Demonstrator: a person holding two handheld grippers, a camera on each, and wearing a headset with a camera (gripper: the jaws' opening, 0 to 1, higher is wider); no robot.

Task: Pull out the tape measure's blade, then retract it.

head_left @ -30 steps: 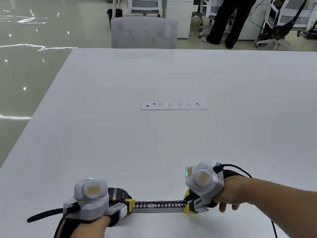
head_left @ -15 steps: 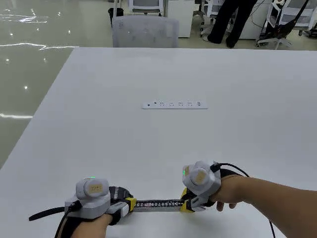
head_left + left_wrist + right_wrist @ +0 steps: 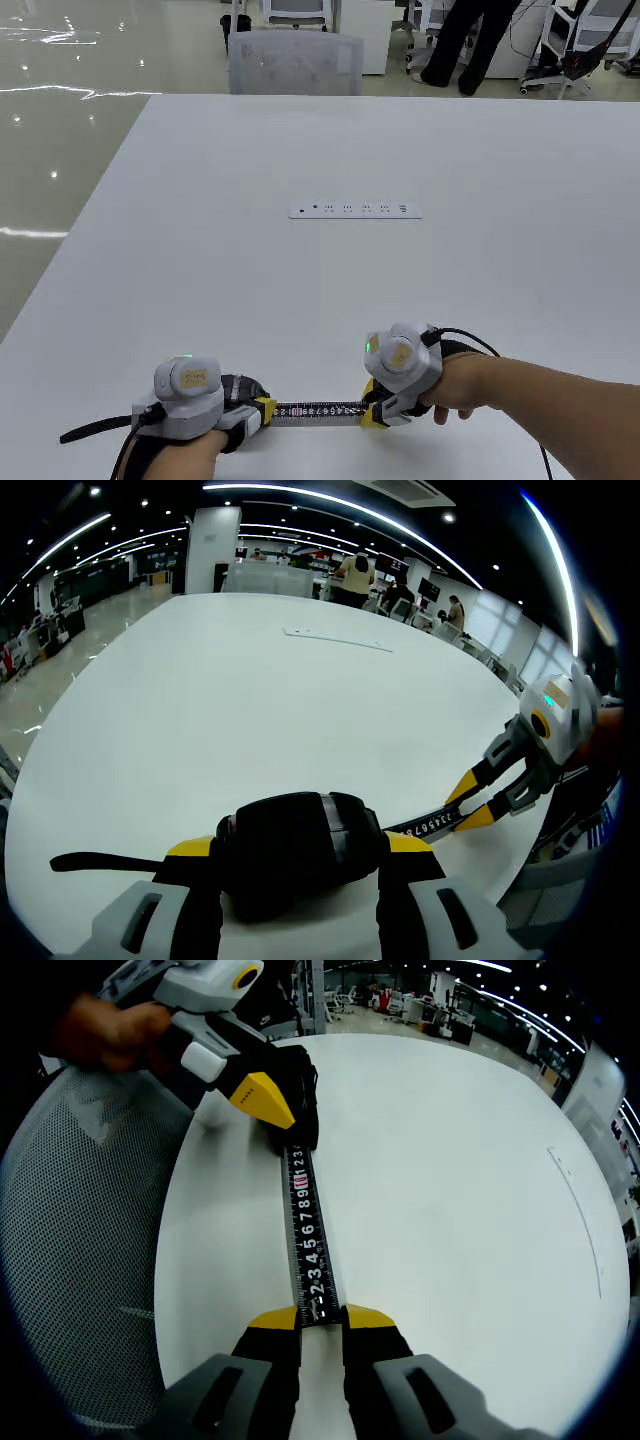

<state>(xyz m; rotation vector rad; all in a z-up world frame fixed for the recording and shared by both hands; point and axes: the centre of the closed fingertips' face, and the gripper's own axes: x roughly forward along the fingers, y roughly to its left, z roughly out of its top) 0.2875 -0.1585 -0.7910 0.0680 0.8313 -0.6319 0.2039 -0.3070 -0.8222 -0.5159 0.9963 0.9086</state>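
While left gripper (image 3: pixel 300 842) clamps tape measure (image 3: pixel 292 868) | right gripper (image 3: pixel 320 1315) pinches blade (image 3: pixel 305 1220) | its end hidden

Left gripper (image 3: pixel 264 411) and right gripper (image 3: pixel 368 416) face each other low, fingers (image 3: pixel 272 1318) clamped.

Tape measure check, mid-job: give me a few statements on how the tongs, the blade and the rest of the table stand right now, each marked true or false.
1. The left tongs are clamped on the tape measure's black case. True.
2. The blade is fully wound back into the case. False: a numbered length of it spans the gap between the two tongs.
3. The right tongs grip the blade at its free end. True.
4. The power strip lies between the two tongs. False: it lies farther out on the white table, beyond both.
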